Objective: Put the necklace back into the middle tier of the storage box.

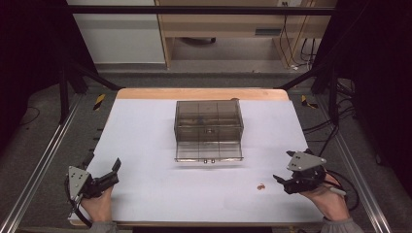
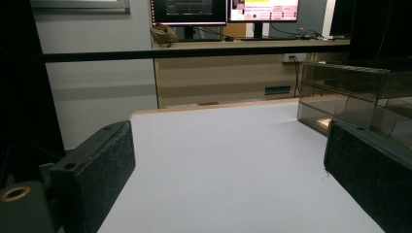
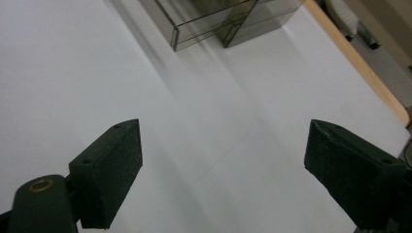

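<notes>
A smoky transparent box (image 1: 209, 121) with inner compartments stands at the middle of the white table sheet (image 1: 145, 145); its front drawer (image 1: 209, 151) is pulled out toward me. Two small copper-coloured pieces (image 1: 261, 186) lie on the sheet in front of the box, to the right. My left gripper (image 1: 114, 172) rests at the near left edge, open and holding nothing. My right gripper (image 1: 284, 166) sits at the near right, open, just right of the copper pieces. The left gripper view has the box (image 2: 350, 92) at the right, beyond the wide-apart jaws. In the right gripper view the box (image 3: 214, 19) is at the top.
The table's wooden far edge (image 1: 201, 93) borders the sheet. Black frame bars (image 1: 194, 9) and metal rails (image 1: 43, 155) surround the table. A desk with monitors (image 2: 223, 9) stands behind. Cables (image 1: 340, 121) lie on the floor at the right.
</notes>
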Tool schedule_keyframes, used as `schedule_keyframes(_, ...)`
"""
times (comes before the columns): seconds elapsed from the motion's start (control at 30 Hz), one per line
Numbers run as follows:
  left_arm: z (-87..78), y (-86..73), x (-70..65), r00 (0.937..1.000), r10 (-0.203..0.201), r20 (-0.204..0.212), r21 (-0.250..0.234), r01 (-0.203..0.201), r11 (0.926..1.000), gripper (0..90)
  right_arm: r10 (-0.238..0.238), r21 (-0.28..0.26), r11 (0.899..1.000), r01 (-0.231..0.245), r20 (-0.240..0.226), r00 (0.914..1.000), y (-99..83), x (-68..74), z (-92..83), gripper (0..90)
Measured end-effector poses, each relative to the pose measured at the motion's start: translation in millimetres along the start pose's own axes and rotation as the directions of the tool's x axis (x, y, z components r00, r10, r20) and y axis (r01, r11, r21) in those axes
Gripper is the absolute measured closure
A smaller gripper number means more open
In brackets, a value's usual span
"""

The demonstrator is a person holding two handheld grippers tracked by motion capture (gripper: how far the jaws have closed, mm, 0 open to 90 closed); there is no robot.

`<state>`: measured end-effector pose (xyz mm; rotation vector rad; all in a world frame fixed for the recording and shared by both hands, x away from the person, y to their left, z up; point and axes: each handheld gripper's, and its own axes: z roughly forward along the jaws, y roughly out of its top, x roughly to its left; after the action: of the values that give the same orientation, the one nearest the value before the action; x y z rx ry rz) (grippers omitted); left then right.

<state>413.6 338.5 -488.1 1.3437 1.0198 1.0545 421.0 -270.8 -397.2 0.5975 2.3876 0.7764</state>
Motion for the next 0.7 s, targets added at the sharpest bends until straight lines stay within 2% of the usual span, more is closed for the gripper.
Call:
schedule_keyframes(0.13, 0.0, 0.0, -0.1, 1.0000, 0.001, 0.000, -0.001, -0.001, 1.0000, 4.3, -0.043, 0.038, 0.998, 0.044, -0.040, 0.9983, 10.0, -2.3, 4.7, 12.7)
schedule_keyframes(0.23, 0.1, 0.0, -0.1, 1.0000, 0.001, 0.000, 0.000, -0.001, 1.0000, 4.4, -0.085, 0.072, 0.993, 0.090, -0.070, 0.9939, 15.7, -2.2, 8.1, 13.8)
schedule_keyframes(0.37, 0.0, 0.0, 0.0, 1.0000, 0.001, 0.000, 0.000, -0.001, 1.0000, 4.4, -0.127, 0.120, 0.982, 0.142, -0.125, 0.9840, 20.8, -2.1, 13.8, 16.7)
schedule_keyframes(0.43, 0.0, 0.0, 0.0, 1.0000, 0.001, 0.001, 0.000, -0.001, 1.0000, 4.4, -0.146, 0.136, 0.977, 0.164, -0.134, 0.9801, 22.4, -2.1, 16.8, 17.7)
schedule_keyframes(0.53, 0.1, 0.0, 0.0, 1.0000, 0.001, 0.001, 0.001, -0.001, 1.0000, 4.4, -0.157, 0.165, 0.969, 0.184, -0.166, 0.9736, 24.0, -1.7, 20.7, 18.9)
schedule_keyframes(0.7, 0.1, 0.0, 0.0, 1.0000, 0.000, 0.001, 0.001, 0.000, 1.0000, 4.5, -0.187, 0.190, 0.954, 0.232, -0.228, 0.9555, 25.6, -0.7, 28.4, 23.5)
